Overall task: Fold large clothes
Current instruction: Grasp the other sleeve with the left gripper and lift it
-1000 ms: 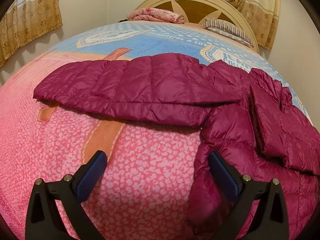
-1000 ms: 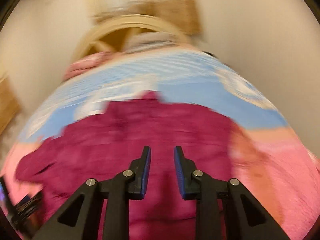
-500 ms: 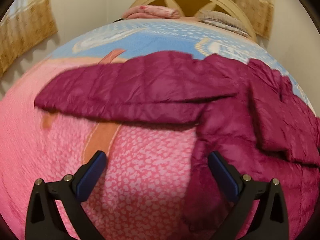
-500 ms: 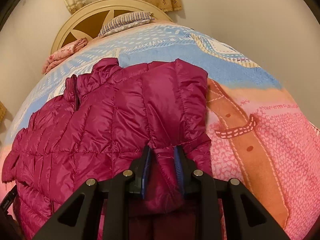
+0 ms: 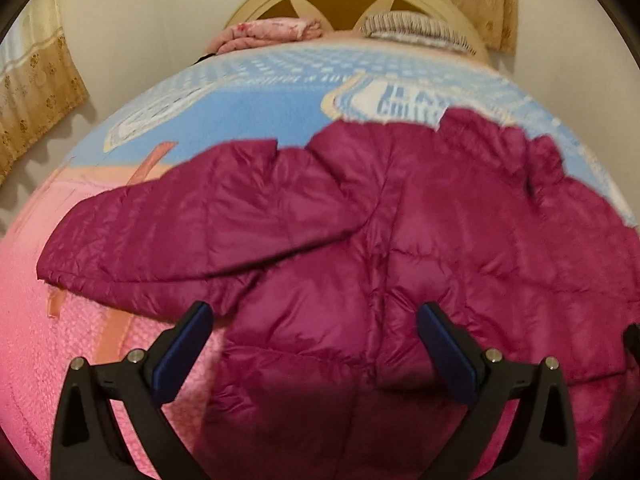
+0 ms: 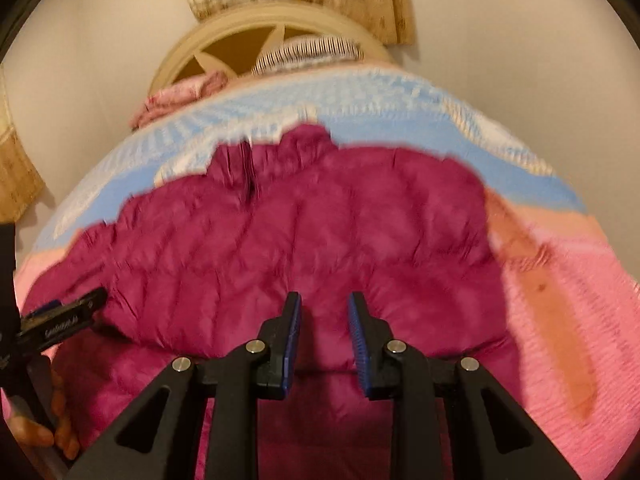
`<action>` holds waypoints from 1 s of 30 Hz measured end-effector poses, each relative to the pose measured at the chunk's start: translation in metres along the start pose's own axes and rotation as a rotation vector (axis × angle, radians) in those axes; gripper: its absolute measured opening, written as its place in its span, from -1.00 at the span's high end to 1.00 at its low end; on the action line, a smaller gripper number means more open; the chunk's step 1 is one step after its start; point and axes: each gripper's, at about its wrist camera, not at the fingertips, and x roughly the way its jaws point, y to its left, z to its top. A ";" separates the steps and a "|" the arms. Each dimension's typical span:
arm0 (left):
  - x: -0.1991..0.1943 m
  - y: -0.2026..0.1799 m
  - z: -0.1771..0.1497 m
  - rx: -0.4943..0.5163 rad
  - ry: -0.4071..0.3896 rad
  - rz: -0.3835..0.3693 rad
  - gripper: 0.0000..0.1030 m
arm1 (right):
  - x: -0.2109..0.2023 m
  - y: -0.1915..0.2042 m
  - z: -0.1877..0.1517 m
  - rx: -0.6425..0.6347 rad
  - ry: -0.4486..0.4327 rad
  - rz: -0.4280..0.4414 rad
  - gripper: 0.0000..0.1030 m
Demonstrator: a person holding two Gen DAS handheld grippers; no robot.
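Magenta quilted jacket (image 5: 420,240) spread on bed, one sleeve (image 5: 192,232) outstretched; both jaws apart, empty.

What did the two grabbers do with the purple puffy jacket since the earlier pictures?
The right gripper was pinching a fold of the jacket half a second ago; now no fabric shows between its narrow jaws, and the right sleeve lies folded over the body. The left gripper slid from the pink bedspread over the jacket, jaws wide open throughout. The left sleeve is stretched out as before.
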 end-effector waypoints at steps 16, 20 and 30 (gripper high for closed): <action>-0.035 0.207 0.000 -0.485 -0.116 0.052 -1.00 | 0.019 0.009 -0.018 -0.045 0.022 0.022 -0.07; -0.005 0.271 0.003 -0.668 -0.016 0.148 -1.00 | 0.021 0.017 -0.018 -0.080 0.026 -0.004 -0.16; 0.048 0.273 0.010 -0.722 0.070 0.166 -0.85 | 0.020 0.016 -0.019 -0.081 0.025 0.005 -0.21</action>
